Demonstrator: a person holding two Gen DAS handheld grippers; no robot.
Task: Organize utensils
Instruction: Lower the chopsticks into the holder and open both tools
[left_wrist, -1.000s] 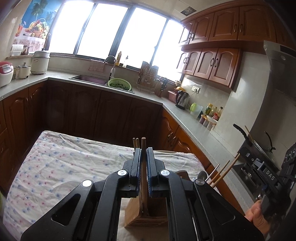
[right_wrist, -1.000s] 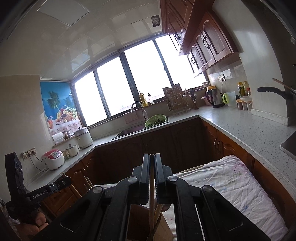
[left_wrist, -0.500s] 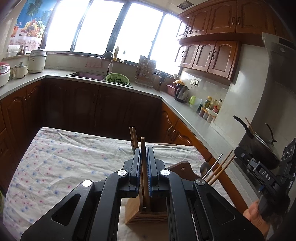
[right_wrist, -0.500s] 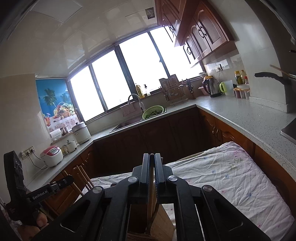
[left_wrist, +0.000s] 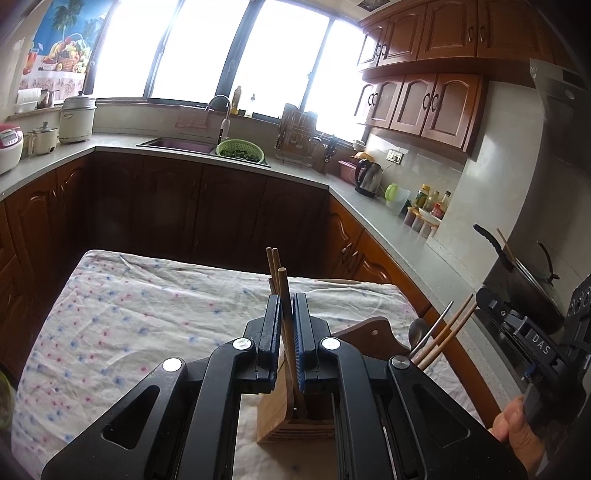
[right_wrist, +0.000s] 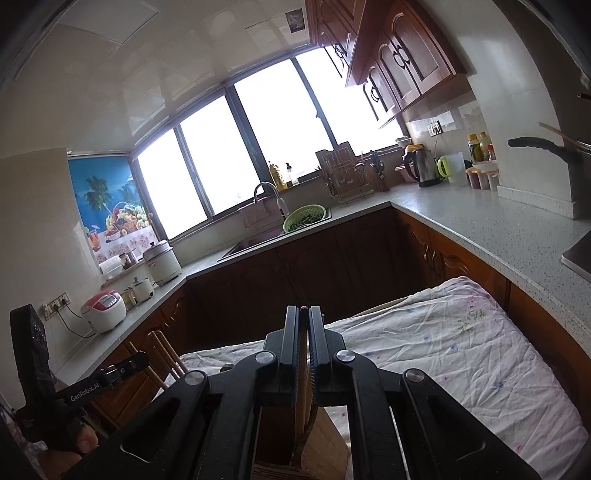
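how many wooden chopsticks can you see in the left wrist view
5: one clamped in the left gripper, two standing behind it in the wooden holder, two at right beside a metal spoon. More may be hidden behind the gripper.

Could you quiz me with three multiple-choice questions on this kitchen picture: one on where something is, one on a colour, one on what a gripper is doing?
1. Where does the wooden holder stand?
A. on the flowered cloth
B. in the sink
C. on the windowsill

2. What colour is the strainer basket by the sink?
A. red
B. green
C. blue

3. What is the left gripper doing?
A. gaping wide, empty
B. shut on a chopstick
C. clamping a spoon

Answers: 1 A, the flowered cloth lies under the holder. 2 B, its rim is bright green. 3 B, a brown chopstick is pinched between the pads.
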